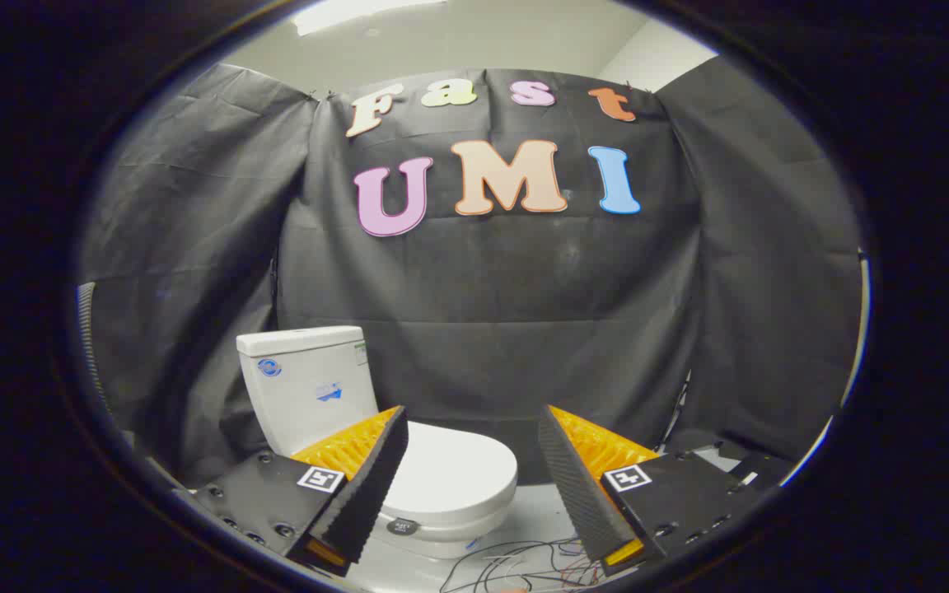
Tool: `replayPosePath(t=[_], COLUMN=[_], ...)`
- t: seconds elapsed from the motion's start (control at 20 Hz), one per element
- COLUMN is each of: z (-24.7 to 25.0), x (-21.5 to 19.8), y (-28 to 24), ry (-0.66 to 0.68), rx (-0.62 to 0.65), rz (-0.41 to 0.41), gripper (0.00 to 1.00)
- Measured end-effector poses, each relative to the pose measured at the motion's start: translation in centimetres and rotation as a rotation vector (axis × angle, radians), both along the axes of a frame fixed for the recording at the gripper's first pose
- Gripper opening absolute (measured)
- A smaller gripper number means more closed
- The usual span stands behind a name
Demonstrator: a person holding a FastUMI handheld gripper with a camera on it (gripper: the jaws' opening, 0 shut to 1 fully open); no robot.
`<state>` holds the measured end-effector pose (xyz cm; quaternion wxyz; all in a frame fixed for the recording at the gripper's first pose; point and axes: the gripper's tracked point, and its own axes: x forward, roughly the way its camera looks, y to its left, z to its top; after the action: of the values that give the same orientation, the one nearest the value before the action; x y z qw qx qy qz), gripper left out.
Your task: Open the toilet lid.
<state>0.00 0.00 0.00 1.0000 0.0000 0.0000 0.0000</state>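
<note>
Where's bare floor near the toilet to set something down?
Free: pale floor right of the toilet, up to the black cloth wall. Crowded: loose wires just ahead of the open gripper, in front of the closed lid.

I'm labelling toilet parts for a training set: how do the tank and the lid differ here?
The tank stands upright as a tall box against the black cloth wall; the lid lies flat and closed, a low rounded oval. The tank carries a blue mark on its front; the lid's top is plain. The tank sits beyond the open gripper; the lid lies just ahead of its fingers, the left one covering its near edge. Both are glossy white.
</note>
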Motion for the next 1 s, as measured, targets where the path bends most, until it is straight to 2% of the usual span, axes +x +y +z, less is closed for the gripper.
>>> replayPosePath(t=[0.55, 0.8, 1.0], z=[-0.4, -2.8, -2.7], x=[0.6, 4.3, 6.3], y=[-0.1, -0.1, 0.2], ry=[0.009, 0.133, 0.124], rx=[0.006, 0.022, -0.029], rz=[-0.007, -0.014, -0.016], gripper=[0.98, 0.98, 0.97])
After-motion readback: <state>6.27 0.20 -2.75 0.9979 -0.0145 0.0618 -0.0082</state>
